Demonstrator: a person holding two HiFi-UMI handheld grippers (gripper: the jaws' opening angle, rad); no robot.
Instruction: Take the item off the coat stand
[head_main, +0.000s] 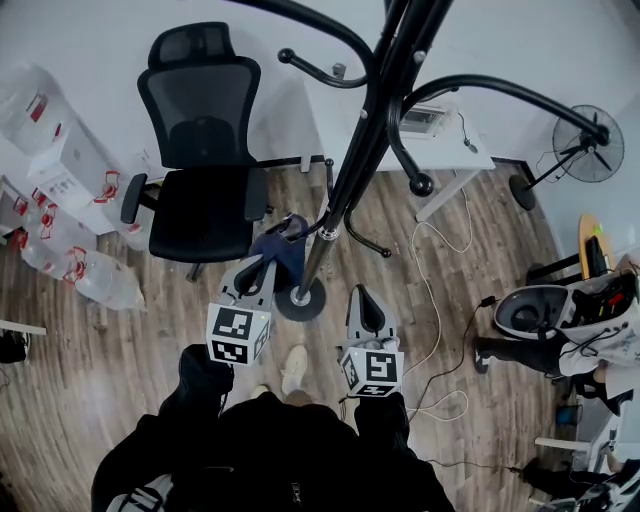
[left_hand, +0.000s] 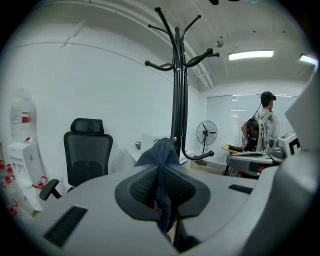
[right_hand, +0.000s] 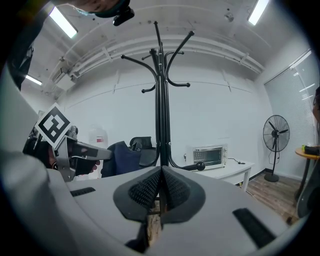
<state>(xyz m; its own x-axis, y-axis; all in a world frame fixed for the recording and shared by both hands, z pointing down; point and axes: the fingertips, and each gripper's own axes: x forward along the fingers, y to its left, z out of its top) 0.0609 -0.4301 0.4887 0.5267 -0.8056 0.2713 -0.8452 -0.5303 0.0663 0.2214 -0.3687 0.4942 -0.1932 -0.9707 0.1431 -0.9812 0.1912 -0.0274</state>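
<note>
Left gripper view: the left gripper is clenched on a fold of the dark blue cloth, which rises out of the pinched pads straight ahead of it. Just beyond the cloth stands the black coat stand; whether the cloth hangs on a hook I cannot tell. From the head view, the cloth sits at the tip of the left gripper, touching the stand's pole. The right gripper has its jaws pressed together on nothing, with the stand straight ahead and the left gripper off to its left. Beyond the left gripper is an office chair.
</note>
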